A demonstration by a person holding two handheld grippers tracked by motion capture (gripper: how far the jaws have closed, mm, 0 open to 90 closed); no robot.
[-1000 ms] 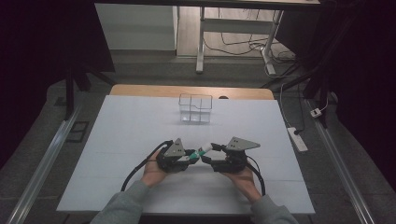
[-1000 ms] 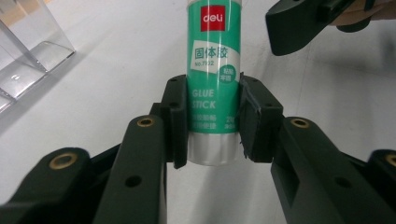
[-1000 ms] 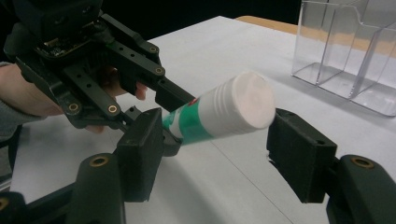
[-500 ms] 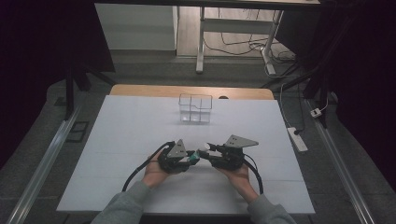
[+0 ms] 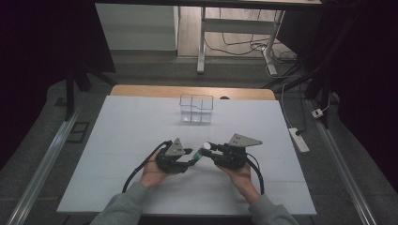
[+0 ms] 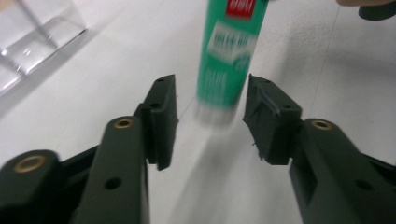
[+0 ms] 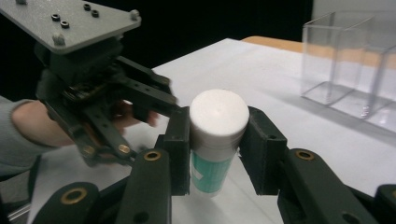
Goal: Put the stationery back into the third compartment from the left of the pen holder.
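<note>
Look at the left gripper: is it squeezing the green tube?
No, the left gripper's fingers stand apart from the green tube, with gaps on both sides.

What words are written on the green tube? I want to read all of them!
None can be read for sure.
Green tube, red patch at the top: white letters, too blurred to read.
Green tube, pale panel in the middle: print too blurred to read.
Green tube, lower part: pale lettering, smeared, unreadable.
White cap: no writing on it.

A white tabletop carries a clear plastic box with compartments, standing well beyond the jaws toward the far edge. The tabletop's far rim shows bare wood.
</note>
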